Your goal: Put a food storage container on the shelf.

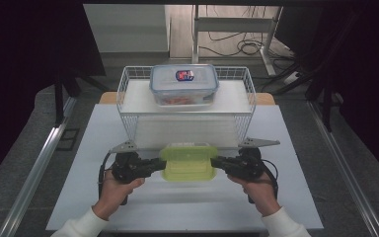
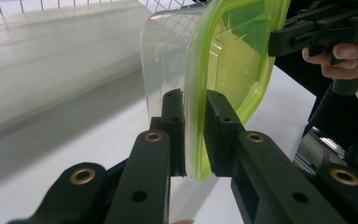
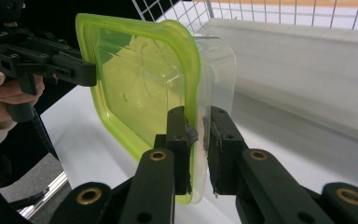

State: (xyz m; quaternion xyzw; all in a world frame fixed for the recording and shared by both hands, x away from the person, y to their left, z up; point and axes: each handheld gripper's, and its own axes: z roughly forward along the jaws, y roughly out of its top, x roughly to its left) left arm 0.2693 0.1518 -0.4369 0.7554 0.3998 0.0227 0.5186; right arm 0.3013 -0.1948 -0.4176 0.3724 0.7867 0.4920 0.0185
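While it hangs between the two grippers near the front of the tabletop, the clear rectangular plastic container with the lime-green lid point(image 1: 188, 161) is gripped at both short ends, just on the near side of the white wire basket point(image 1: 128, 91). At its left end, the left gripper point(image 1: 156, 163) has its jaws drawn close together on the lid's rim; the left gripper view shows the green edge and the clear wall of the container point(image 2: 223, 65) pinched between the two black pads, with the box turned on edge in that view. At its right end, the right gripper point(image 1: 216, 162) holds on in the same way, its jaws nearly closed on the rim, and in the right gripper view the green lid and the clear body point(image 3: 144, 88) pass between the pads. Each gripper is carried by a hand in a white sleeve, the left hand point(image 1: 116, 190) and the right hand point(image 1: 256, 190) coming in from the near edge. Farther off, inside the wire basket, sits a second clear rectangular plastic container with a blue-rimmed lid point(image 1: 184, 84), well apart from the green-lidded one; something reddish shows through its wall. The white tabletop point(image 1: 79, 197) carries the basket.
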